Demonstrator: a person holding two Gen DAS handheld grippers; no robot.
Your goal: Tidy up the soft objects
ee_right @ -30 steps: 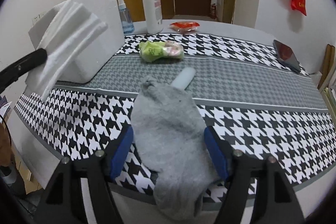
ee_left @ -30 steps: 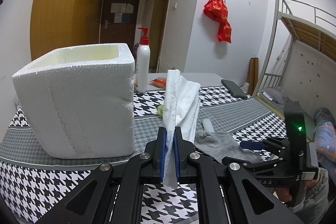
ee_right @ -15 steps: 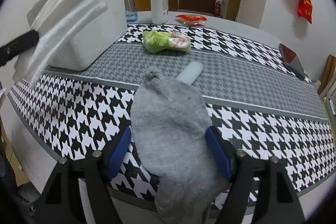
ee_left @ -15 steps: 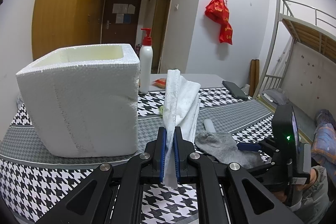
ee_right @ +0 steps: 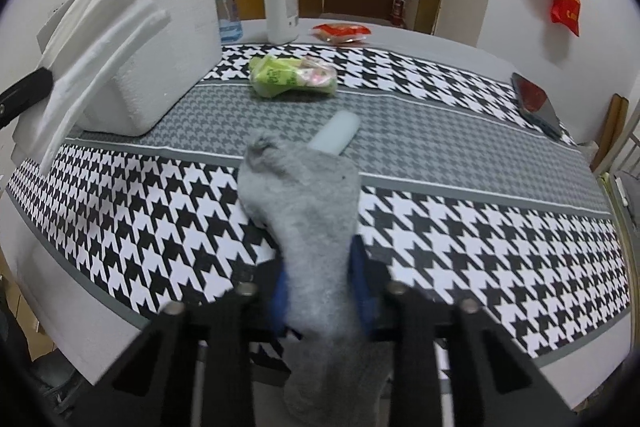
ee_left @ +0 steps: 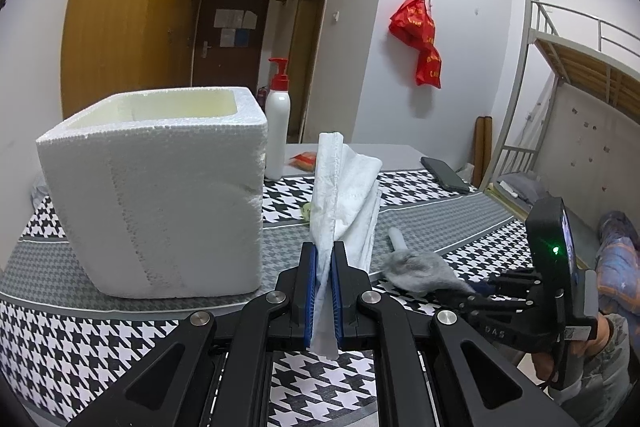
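The sock [ee_right: 304,211] is lying half over the worktop [ee_right: 460,155] edge, its tail hanging down, so a shallow pinch could be letting it slide out on lifting, or be dragging the white tube [ee_right: 334,135] at its toe. The right gripper [ee_right: 320,293] has just been closing; its fingers [ee_right: 362,299] are now pinching the sock's middle. The left gripper [ee_left: 324,291] is clenching the folded tissues [ee_left: 344,195] upright beside the foam box [ee_left: 160,203], where a swing could be brushing the tissues against its wall.

Grey sock [ee_right: 308,211], rumpled, lying lengthwise near the foam box [ee_left: 160,195], cuff overhanging the desk [ee_right: 460,131] edge. Folded white cloth [ee_left: 344,191] upright, lifted, just beside that box.
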